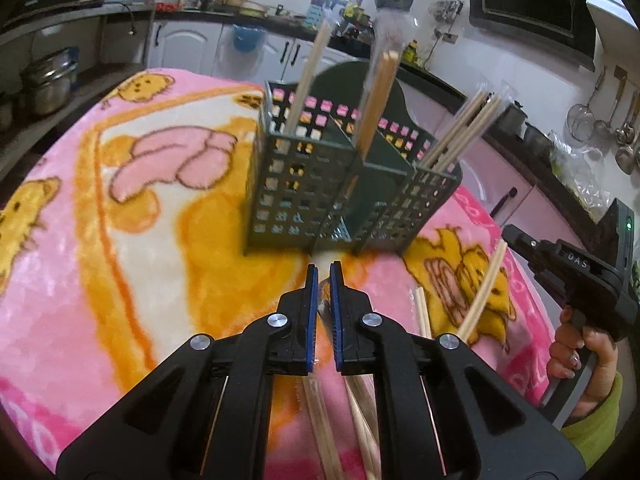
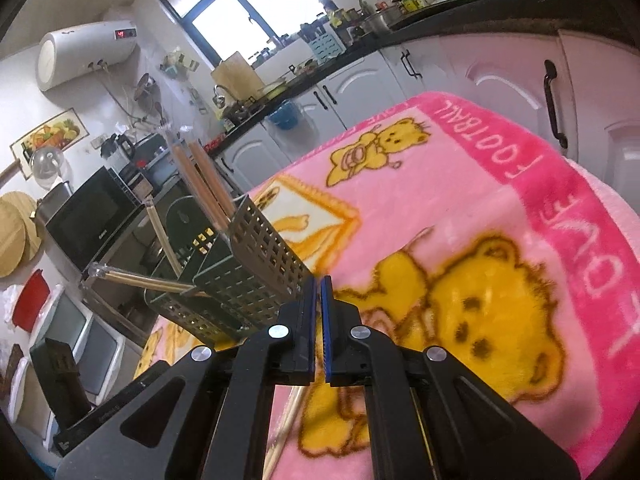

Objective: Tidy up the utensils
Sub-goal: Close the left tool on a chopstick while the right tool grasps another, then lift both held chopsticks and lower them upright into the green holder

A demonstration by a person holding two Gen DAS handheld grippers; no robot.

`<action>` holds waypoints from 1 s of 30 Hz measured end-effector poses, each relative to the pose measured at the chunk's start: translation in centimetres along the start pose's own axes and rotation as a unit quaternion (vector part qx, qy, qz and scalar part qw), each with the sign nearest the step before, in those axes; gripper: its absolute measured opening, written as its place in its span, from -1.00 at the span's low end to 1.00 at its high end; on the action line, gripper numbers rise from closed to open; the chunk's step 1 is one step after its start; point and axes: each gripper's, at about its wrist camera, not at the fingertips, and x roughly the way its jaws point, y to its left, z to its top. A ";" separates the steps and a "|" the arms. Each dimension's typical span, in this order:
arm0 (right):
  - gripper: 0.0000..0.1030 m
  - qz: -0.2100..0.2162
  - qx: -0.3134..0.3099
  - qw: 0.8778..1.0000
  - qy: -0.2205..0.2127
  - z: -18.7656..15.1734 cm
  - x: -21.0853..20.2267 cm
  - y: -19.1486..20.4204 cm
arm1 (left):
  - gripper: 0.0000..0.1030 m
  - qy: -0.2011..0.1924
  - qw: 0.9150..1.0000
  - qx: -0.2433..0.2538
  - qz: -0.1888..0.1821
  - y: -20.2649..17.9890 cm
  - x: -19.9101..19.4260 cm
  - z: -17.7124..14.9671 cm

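A dark green perforated utensil holder [image 1: 304, 188] stands on the pink blanket, just beyond my left gripper [image 1: 324, 271]. Wrapped wooden chopsticks [image 1: 376, 104] stand in its compartments. My left gripper is shut on a clear-wrapped pair of chopsticks [image 1: 320, 420] that trails down under the fingers. At the right edge my right gripper [image 1: 507, 235] is shut on another pair of chopsticks [image 1: 482, 292], which hangs slanting down from its tip. In the right wrist view the right gripper [image 2: 317, 281] is shut, the holder [image 2: 248, 276] is to its left, and its chopsticks [image 2: 286, 424] show below.
One more chopstick pair [image 1: 422, 312] lies on the blanket [image 1: 120, 240] between the grippers. A hand in a green sleeve [image 1: 576, 356] holds the right gripper. Kitchen cabinets [image 2: 500, 80] and a cluttered counter ring the table; a microwave [image 2: 92, 216] sits behind the holder.
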 end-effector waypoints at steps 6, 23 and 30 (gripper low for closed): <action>-0.95 0.000 -0.015 1.000 -0.017 0.5 -1.3 0.8 | -0.94 -0.024 1.000 -0.010 0.001 0.6 -1.7 0.6; -0.95 0.045 -0.095 0.993 -0.047 1.4 -4.4 6.7 | -0.95 -0.087 0.996 -0.001 -0.010 -0.3 -5.8 3.4; -0.95 0.059 -0.125 0.989 -0.051 1.7 -5.0 8.9 | -0.95 -0.107 0.994 0.020 -0.015 -1.9 -7.1 4.8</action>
